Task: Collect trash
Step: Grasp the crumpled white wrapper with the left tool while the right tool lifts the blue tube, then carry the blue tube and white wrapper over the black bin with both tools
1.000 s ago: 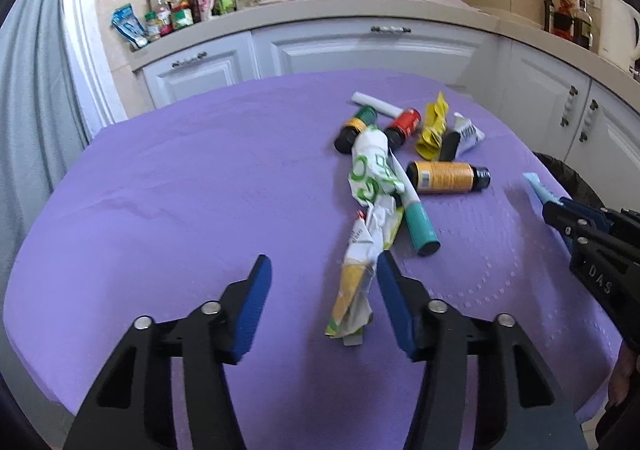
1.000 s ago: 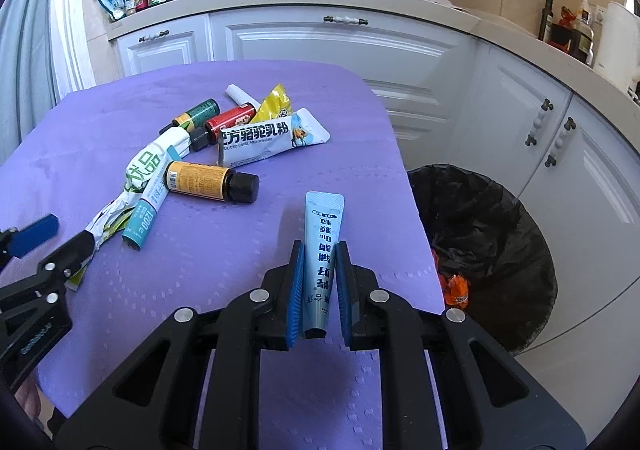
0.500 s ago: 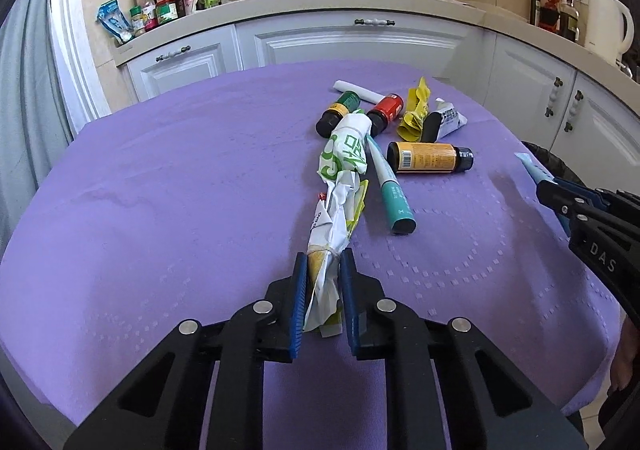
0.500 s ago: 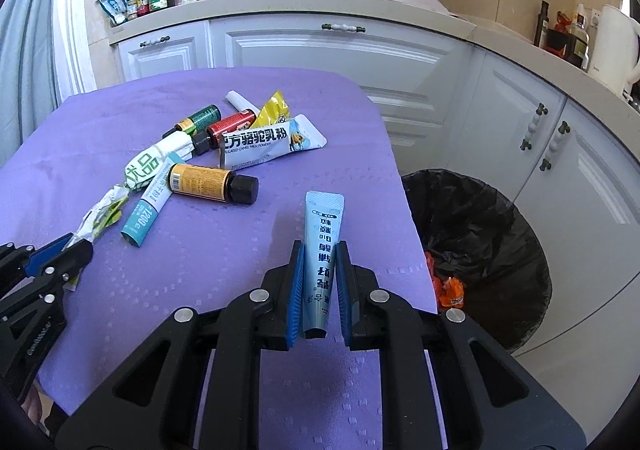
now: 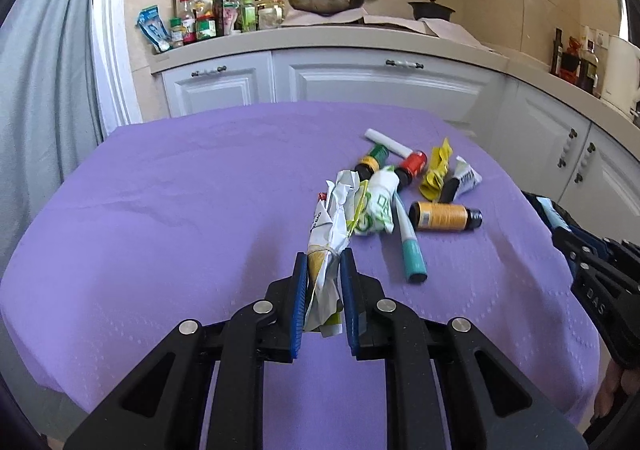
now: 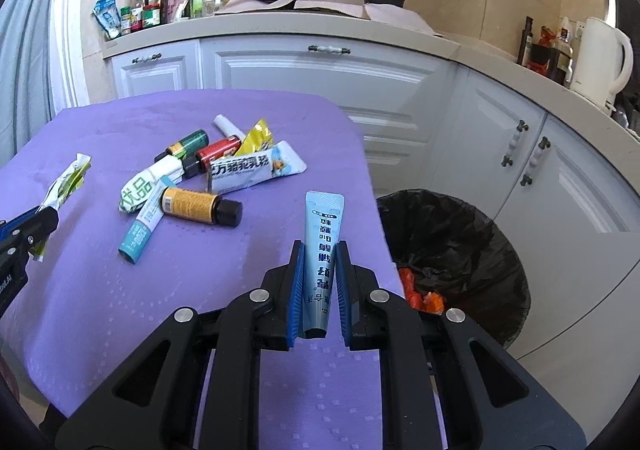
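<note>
Crumpled paper-and-foil wrapper (image 5: 330, 234), light and limp, is pinched near its lower end by the left tongs (image 5: 323, 298), above the purple worktop (image 5: 180, 218); it looks likely to flop. The right tongs (image 6: 318, 286) are clamped on a pale blue tube (image 6: 323, 246), soft but smooth, beside the black bin (image 6: 460, 250). The tube's cap end is hidden between the pads.

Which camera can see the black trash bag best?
The right wrist view shows the black trash bag best: its open mouth, wrinkled lining and orange scraps inside sit beside the purple table. The left wrist view catches only a dark sliver of it past the table's far edge.
</note>
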`<act>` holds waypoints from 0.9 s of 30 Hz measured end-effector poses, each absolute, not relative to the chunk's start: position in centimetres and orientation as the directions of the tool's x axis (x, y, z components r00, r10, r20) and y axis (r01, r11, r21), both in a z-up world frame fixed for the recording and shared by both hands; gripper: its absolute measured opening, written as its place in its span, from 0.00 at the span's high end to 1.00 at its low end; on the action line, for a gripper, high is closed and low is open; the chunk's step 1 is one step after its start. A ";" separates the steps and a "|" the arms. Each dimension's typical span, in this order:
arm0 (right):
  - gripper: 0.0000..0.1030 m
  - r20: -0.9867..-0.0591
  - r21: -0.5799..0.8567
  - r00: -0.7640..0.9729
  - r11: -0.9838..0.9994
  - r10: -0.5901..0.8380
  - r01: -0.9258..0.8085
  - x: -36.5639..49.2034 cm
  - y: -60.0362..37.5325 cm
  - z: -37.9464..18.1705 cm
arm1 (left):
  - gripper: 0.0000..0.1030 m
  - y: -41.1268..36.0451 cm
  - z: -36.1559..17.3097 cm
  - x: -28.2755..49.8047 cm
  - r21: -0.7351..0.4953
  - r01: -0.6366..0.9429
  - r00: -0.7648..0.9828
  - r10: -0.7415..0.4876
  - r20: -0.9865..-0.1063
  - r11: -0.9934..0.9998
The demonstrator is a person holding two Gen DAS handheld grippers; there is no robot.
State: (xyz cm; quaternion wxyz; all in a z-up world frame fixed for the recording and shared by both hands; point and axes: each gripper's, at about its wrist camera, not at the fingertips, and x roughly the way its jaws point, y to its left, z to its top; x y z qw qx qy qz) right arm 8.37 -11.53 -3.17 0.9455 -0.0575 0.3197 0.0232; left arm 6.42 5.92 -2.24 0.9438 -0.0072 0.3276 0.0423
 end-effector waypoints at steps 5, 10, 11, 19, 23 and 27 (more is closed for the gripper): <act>0.85 -0.594 -0.094 0.804 0.994 -0.010 -0.057 8.2 -12.3 -2.7 | 0.83 5.1 -1.8 7.1 0.006 -0.066 0.787 0.055 -0.614 0.998; 0.85 -0.577 -0.094 0.816 0.995 -0.041 -0.017 8.0 -13.7 -2.1 | 0.83 3.7 -1.3 7.4 0.013 -0.032 0.800 0.033 -0.599 0.999; 0.85 -0.573 -0.094 0.818 0.996 -0.049 -0.006 7.9 -14.1 -2.0 | 0.83 3.4 -1.1 7.6 0.015 -0.026 0.802 0.030 -0.596 1.000; 0.85 -0.550 -0.089 0.827 0.993 -0.118 0.082 8.0 -17.8 -1.4 | 0.83 0.4 -0.1 8.7 0.023 0.033 0.823 -0.014 -0.567 0.999; 0.85 -0.538 -0.094 0.827 0.987 -0.162 0.131 8.2 -19.9 -1.2 | 0.83 -1.9 0.3 9.3 0.033 0.076 0.833 -0.045 -0.551 0.997; 0.85 -0.534 -0.101 0.822 0.980 -0.199 0.171 8.6 -21.8 -1.2 | 0.83 -4.3 0.5 9.9 0.040 0.114 0.840 -0.075 -0.537 0.993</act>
